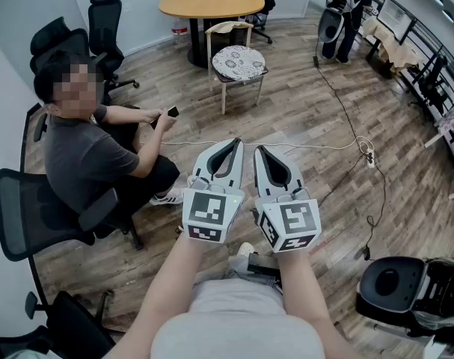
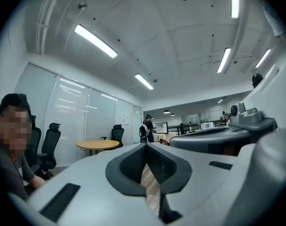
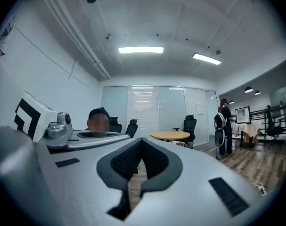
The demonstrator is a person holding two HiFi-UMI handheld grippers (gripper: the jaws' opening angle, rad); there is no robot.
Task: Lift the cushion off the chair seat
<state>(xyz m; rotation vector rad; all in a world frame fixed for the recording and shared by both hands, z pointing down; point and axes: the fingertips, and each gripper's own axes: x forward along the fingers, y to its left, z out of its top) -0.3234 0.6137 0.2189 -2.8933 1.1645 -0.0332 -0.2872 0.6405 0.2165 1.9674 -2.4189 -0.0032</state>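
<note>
At the left of the head view, a seated person (image 1: 84, 152) in a grey shirt occupies a black office chair (image 1: 40, 215) and holds a dark phone (image 1: 172, 112). More black chairs (image 1: 105, 21) stand in the upper left corner.

At lower centre, the left gripper (image 1: 236, 141) and the right gripper (image 1: 259, 149) are held side by side and level above the wooden floor (image 1: 309, 118), close together but not touching. Each gripper's own view shows its jaws pressed together at the tips, with nothing between them.

Straight beyond them, in the upper centre, the patterned round cushion (image 1: 238, 60) lies flat on the seat of a light-framed chair (image 1: 224, 99), well apart from both grippers. This chair stands just in front of a round wooden table (image 1: 212, 2).

Toward the right, a white power strip (image 1: 371, 158) lies on the floor with cables running from it. A standing person (image 1: 352, 6) in dark clothes is in the upper right, beside desks.
</note>
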